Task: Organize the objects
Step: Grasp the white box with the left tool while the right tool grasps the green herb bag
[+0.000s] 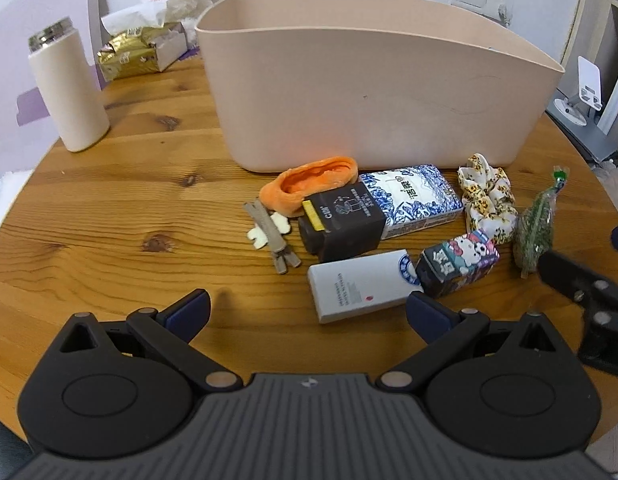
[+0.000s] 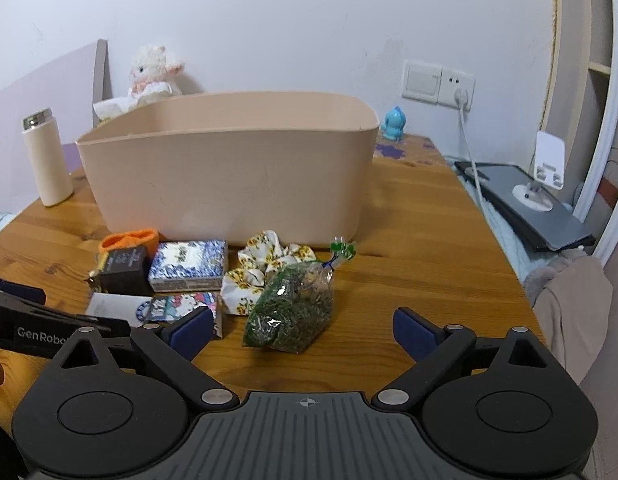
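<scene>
The beige storage bin (image 2: 229, 168) is hiding its inside from both cameras, so its contents cannot be told. Items are lying along its front wall (white box (image 1: 361, 286), blue-patterned tissue pack (image 1: 413, 200), floral scrunchie (image 2: 265, 272), bag of dried herbs (image 2: 293, 312)). The left gripper (image 1: 309, 312) and the right gripper (image 2: 301, 330) are both gaping wide, gripping nothing.

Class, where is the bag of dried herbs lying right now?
The bag of dried herbs lies on the table, right of the floral scrunchie, before the beige bin.
</scene>
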`<action>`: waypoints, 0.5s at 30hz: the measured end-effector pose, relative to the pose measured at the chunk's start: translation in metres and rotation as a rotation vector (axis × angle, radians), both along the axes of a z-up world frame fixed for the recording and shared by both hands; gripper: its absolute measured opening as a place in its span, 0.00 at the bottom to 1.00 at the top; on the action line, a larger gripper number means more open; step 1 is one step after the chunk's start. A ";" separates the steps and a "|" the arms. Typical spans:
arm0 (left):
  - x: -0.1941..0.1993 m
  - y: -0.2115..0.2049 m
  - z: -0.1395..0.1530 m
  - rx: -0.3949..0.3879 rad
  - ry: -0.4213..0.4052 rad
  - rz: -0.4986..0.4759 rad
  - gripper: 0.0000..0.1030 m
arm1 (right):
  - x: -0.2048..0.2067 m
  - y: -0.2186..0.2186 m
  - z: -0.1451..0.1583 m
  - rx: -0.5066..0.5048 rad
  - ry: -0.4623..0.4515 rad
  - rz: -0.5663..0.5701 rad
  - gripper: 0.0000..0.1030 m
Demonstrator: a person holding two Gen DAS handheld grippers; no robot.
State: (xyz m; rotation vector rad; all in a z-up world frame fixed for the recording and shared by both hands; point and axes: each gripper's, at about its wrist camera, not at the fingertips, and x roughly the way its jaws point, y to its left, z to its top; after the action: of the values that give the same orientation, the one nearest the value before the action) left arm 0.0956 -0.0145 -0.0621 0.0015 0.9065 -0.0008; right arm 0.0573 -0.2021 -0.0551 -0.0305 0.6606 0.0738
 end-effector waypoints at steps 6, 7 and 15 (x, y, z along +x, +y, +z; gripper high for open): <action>0.014 -0.006 -0.003 -0.025 0.008 0.004 1.00 | 0.016 -0.006 -0.012 0.015 0.041 -0.001 0.91; 0.016 -0.007 -0.004 -0.031 0.009 0.001 1.00 | 0.018 -0.007 -0.014 0.020 0.046 -0.001 0.91; 0.027 -0.010 -0.008 -0.010 0.005 0.023 1.00 | 0.033 -0.008 -0.022 0.041 0.081 0.013 0.80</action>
State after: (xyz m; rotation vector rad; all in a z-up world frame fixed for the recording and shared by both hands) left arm 0.1224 -0.0250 -0.0706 -0.0183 0.9116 0.0159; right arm 0.0905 -0.2103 -0.0774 0.0077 0.7401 0.1019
